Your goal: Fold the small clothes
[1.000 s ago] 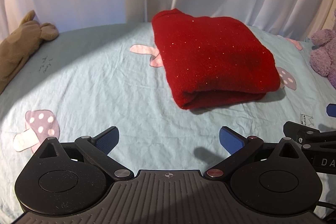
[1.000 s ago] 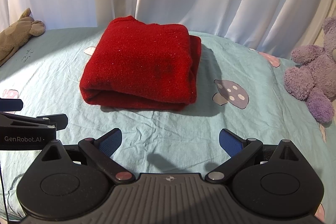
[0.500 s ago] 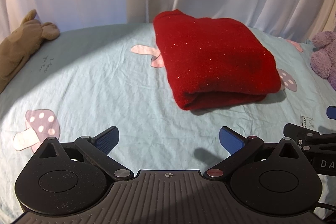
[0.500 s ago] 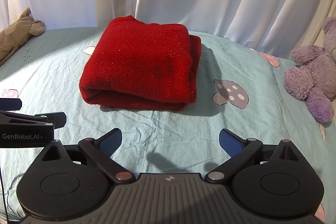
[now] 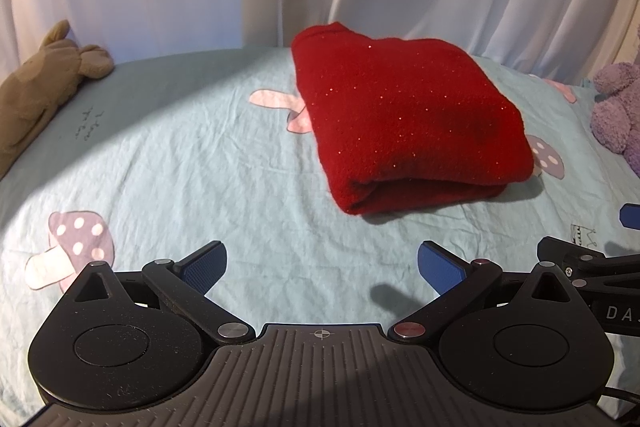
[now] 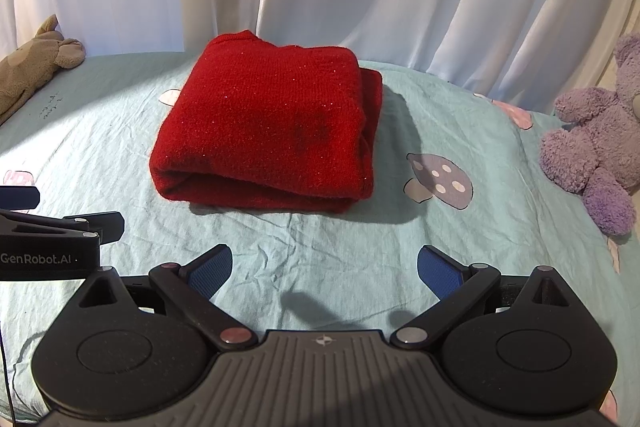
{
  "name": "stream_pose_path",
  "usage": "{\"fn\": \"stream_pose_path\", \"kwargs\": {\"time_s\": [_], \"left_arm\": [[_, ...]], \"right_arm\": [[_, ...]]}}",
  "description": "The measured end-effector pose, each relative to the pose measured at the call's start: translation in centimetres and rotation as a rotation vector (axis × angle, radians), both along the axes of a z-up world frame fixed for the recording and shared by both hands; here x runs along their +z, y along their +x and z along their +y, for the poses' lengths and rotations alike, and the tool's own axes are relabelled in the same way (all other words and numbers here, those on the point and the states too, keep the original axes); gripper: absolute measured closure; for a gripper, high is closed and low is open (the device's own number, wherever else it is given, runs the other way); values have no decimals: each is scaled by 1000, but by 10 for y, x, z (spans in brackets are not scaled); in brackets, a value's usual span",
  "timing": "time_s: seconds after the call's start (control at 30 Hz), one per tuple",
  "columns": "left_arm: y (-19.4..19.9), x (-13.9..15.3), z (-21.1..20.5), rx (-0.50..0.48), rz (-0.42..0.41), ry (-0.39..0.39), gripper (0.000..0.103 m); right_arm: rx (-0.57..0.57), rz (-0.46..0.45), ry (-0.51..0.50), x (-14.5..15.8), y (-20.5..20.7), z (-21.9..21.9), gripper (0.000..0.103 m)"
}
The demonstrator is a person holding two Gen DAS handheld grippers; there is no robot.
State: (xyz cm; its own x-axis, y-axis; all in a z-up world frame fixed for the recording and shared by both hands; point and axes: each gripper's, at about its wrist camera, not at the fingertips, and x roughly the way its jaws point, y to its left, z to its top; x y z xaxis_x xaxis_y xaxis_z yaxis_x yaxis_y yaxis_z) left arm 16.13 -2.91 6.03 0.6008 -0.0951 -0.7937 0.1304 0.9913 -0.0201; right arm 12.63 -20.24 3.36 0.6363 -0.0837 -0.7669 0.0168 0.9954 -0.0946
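Currently the red sweater (image 5: 408, 123) lies folded into a compact block on the mushroom-print sheet (image 5: 200, 163), with layered edges facing the near side and a second fold visible along its right side in the right wrist view. By the look of it, the folding of this garment is finished or nearly so.

Tool state: the left gripper (image 5: 322, 265) has its blue pads spread wide and carries nothing. The right gripper (image 6: 324, 267) is likewise spread wide and empty. Both hover above bare sheet on the near side of the sweater, not touching it.

Position of the work: in the left wrist view the sweater sits far of the left gripper and to its right. In the right wrist view it sits far of the right gripper and slightly to its left. The garment therefore lies between the two tools and beyond them, apart from both.

Procedure for the step in hand, as a judgement:
1. Inspect the block for loose edges; the near edge shows a slight gape between layers.
2. If tidying is wanted, press the top layer flat with spread pads and avoid pinching, since knit fabric drags and would undo the fold.
3. Otherwise keep both tools clear of the block.

A brown plush toy (image 5: 44, 83) lies far left; a purple plush toy (image 6: 596, 143) lies right.
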Motion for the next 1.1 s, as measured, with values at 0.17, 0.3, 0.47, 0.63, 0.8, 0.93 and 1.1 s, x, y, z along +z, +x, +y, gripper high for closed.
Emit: {"fn": "stream_pose_path", "kwargs": {"time_s": [0.17,0.3,0.47,0.63,0.8,0.93,1.1], "left_arm": [[0,0,-2,-2,-1,7,0],[-1,2,-3,-8,-6,5,0],[-1,2,-4,-13,-8,1,0],[-1,2,-4,-18,-4,-8,0],[-1,2,-5,-21,-6,-12,0],[-2,2,-5,-22,-12,-9,0],[-2,2,-6,-22,-14,5,0]], "right_arm": [[5,5,-3,-1,1,1,4],[6,-1,-6,1,0,2,4],[6,2,-7,1,0,2,4],[10,-1,-9,1,0,3,4],[11,-2,-8,2,0,3,4],[10,-2,-8,2,0,3,4],[10,-3,-9,2,0,3,4]]}}
